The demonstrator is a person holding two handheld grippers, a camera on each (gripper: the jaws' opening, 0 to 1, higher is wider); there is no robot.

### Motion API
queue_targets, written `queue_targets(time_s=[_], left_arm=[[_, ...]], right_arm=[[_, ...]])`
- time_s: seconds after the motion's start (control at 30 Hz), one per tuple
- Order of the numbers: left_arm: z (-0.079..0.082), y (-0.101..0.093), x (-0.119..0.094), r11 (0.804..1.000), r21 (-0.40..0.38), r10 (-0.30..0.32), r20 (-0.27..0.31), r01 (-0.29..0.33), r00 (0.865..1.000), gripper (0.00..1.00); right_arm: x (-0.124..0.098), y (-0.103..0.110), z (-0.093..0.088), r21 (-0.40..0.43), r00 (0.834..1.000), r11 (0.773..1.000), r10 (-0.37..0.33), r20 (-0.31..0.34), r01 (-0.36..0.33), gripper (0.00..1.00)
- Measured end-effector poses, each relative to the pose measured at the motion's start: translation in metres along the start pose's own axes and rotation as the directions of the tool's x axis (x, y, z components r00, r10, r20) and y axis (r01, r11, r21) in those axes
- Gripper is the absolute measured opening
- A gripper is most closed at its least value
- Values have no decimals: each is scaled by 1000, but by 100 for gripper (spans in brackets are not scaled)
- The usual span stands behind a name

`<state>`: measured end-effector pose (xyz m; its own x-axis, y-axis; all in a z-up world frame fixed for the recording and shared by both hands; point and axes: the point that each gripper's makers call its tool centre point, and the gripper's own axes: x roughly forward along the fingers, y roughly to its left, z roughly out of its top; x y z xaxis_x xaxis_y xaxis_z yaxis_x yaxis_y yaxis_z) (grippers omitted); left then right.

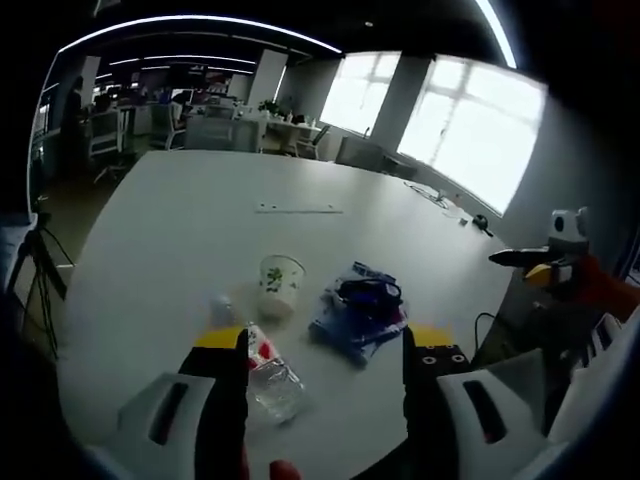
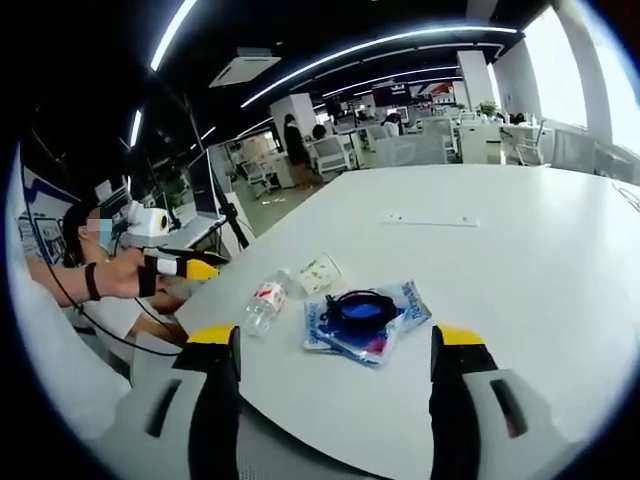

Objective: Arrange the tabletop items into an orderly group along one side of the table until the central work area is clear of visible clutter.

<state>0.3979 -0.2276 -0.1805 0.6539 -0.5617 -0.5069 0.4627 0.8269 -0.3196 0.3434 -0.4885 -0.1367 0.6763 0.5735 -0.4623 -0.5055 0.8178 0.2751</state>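
Left gripper (image 1: 325,350) is hovering spread, empty. Just ahead, left to right, are lying a clear plastic bottle (image 1: 268,375), likely light and slippery, best gripped mid-body; a crushable paper cup (image 1: 280,284); a limp blue packet (image 1: 358,312). Right gripper (image 2: 335,350) is standing spread, empty.

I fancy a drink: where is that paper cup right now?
The paper cup lies on the white table, between the plastic bottle and the blue packet.
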Motion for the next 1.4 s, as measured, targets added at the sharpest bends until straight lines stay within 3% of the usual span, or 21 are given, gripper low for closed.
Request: queue_targets(time_s=[0.2,0.4,0.63,1.0,1.4], left_arm=[[-6,10,18,1000,-24,13,-25,-14,1000,63],[-13,28,34,994,-80,67,-38,-70,997,63],[-22,48,47,987,-83,129,-85,-137,988,63],[-46,69,68,967,-126,197,-178,-221,964,62],[-65,79,87,954,-108,235,-310,-280,921,59]], right_arm=[[-3,-5,-2,15,1000,1000,-17,-3,17,77],[-4,-9,-5,30,1000,999,-30,-7,30,76],[-1,-10,-10,43,999,999,-31,-13,32,75],[3,-13,-16,66,999,997,-33,-27,35,74],[3,-21,-18,82,998,995,-49,-29,51,73]])
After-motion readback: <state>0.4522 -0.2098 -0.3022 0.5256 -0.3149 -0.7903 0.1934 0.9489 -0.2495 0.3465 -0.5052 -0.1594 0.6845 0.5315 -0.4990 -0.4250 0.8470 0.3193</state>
